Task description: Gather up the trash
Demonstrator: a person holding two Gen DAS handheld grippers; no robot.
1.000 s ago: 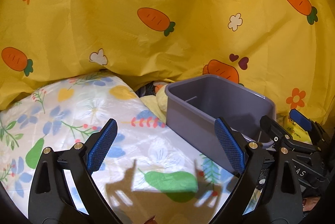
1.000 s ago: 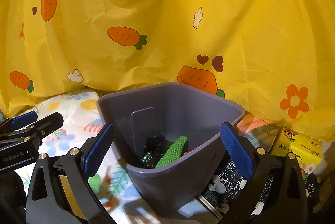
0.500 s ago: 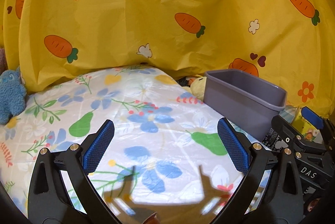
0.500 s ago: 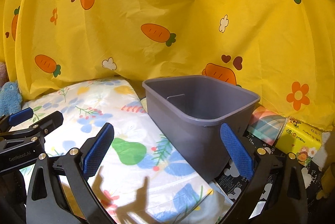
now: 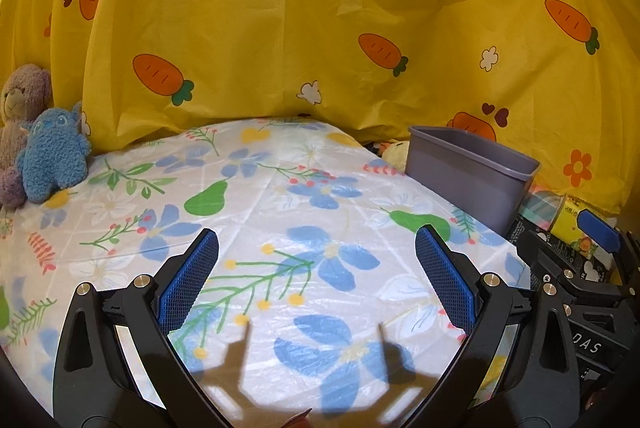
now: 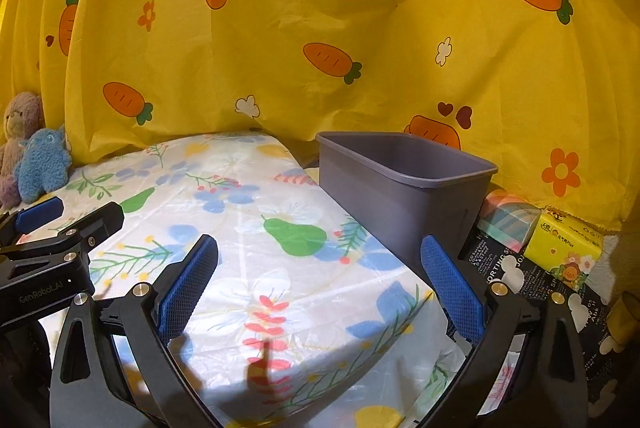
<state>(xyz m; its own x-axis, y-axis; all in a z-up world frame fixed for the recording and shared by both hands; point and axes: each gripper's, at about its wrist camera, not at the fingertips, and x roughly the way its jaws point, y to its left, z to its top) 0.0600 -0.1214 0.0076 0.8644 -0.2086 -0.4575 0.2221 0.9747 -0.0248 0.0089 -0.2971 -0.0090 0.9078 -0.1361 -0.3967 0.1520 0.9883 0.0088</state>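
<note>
Both wrist views look forward, low over the bed [image 5: 320, 188]; both share the bin [image 6: 404, 184].

backdrop: yellow carrot-print curtain [image 5: 320, 40] | surface: floral sheet [image 5: 280, 228]

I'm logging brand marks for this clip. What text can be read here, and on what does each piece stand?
"GenRobot.AI": on the left tool's body.
"DAS": on the right tool's body, rest cut off.
"ORTING", "JO", "SP": fragments on the black sheet; the rest is too small.
Yellow tissue pack: print too small to read.
</note>
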